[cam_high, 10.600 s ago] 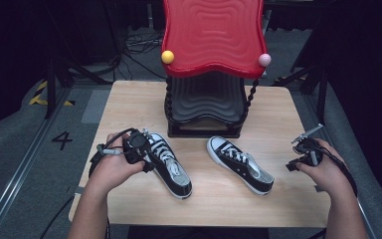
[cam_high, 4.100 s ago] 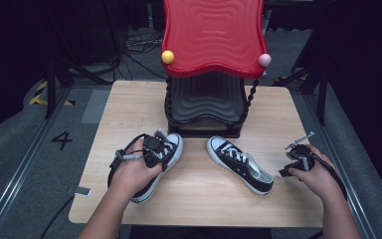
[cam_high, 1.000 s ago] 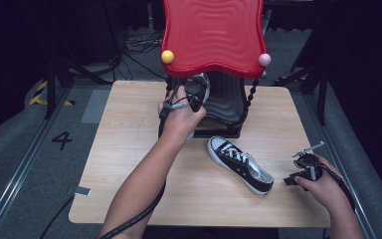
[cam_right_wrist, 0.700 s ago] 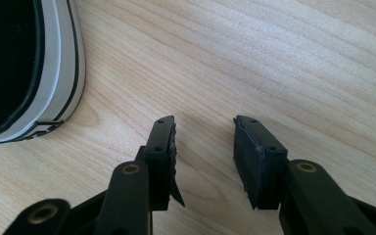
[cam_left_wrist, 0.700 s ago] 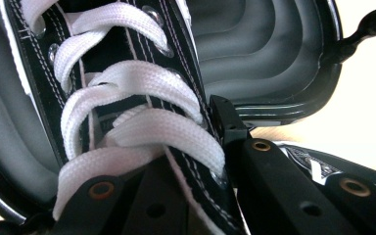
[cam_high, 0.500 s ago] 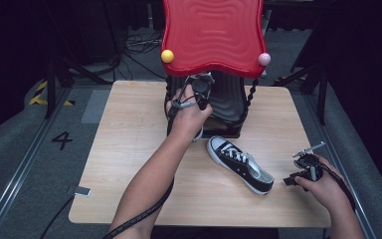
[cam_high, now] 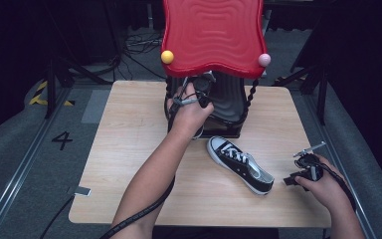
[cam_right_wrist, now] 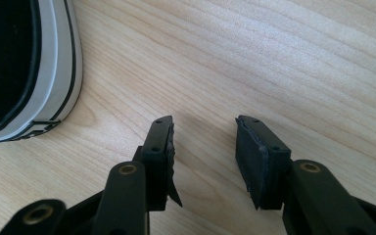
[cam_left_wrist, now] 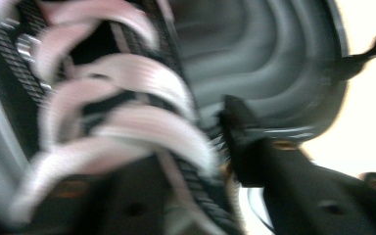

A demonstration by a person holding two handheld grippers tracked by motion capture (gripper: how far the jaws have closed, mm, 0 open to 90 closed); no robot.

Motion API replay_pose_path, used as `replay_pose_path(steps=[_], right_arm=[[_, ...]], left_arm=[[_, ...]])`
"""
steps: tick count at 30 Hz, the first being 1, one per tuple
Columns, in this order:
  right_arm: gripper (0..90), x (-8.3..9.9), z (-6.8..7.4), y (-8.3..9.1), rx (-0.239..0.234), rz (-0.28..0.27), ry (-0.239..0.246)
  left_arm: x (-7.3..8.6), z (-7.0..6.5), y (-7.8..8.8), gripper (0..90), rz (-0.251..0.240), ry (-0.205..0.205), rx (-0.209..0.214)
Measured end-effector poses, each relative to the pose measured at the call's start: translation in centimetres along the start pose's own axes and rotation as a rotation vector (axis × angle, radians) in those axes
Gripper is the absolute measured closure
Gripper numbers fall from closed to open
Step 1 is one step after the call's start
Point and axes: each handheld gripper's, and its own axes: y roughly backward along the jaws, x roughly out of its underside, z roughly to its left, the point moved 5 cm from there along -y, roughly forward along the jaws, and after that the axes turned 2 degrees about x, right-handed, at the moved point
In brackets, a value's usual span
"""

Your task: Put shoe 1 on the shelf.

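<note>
Presently | black canvas sneaker (cam_left_wrist: pixel 107 117), white laces, on grey rack shelf (cam_left_wrist: pixel 274 63) | left gripper (cam_high: pixel 194 97) jaws just opening, sneaker between | right gripper (cam_right_wrist: pixel 203 147) released, empty.

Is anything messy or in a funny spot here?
One shoe lies slanted on the table, away from the rack, where the left gripper has just been opening around the other shoe. Nothing looks spilled or broken.
</note>
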Motion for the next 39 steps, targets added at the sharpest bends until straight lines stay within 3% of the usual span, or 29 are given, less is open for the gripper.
replay_pose_path(steps=[1,4,5,10,12,21,25,30,31,34,36,39], right_arm=[[59.3,0.0,0.0,0.0,-0.002,-0.001,-0.002],[59.1,0.0,-0.2,0.0,-0.003,-0.002,-0.002],[59.1,0.0,-0.2,0.0,0.0,-0.001,-0.003],[58.7,-0.2,-0.1,0.0,-0.001,0.001,0.002],[58.6,-0.3,-0.1,-0.1,-0.002,-0.001,0.009],[58.3,-0.8,0.1,-0.3,-0.006,-0.002,0.018],[58.3,-0.9,0.1,-0.3,-0.002,0.0,0.016],[59.7,-0.9,0.1,-0.3,-0.003,0.004,0.011],[60.0,-0.9,0.1,-0.3,-0.003,0.004,0.01],[60.2,-0.9,0.1,-0.3,-0.003,0.004,0.01],[59.9,-0.9,0.2,-0.3,-0.003,0.004,0.01],[59.6,-0.9,0.2,-0.3,-0.002,0.002,0.015]], left_arm=[[0.1,-0.3,0.2,60.4,0.003,0.018,0.01],[0.4,-0.5,0.7,54.3,0.028,-0.013,0.051],[0.7,-0.8,0.9,53.7,0.034,0.027,0.04],[1.4,-0.8,2.0,52.0,0.048,-0.024,0.07],[1.6,-0.9,2.6,51.7,0.047,-0.016,0.084],[3.3,-1.6,6.6,53.8,0.052,-0.059,0.13],[5.0,-1.9,9.1,59.8,0.07,-0.068,0.141],[7.6,-1.9,10.4,71.6,0.125,-0.115,0.166],[7.6,-1.9,10.4,73.0,0.125,-0.115,0.166],[9.4,-1.8,10.2,73.1,0.168,-0.17,0.167],[10.9,-1.6,9.7,79.9,0.221,-0.198,0.164],[12.2,-1.4,8.8,84.6,0.251,-0.242,0.169]])
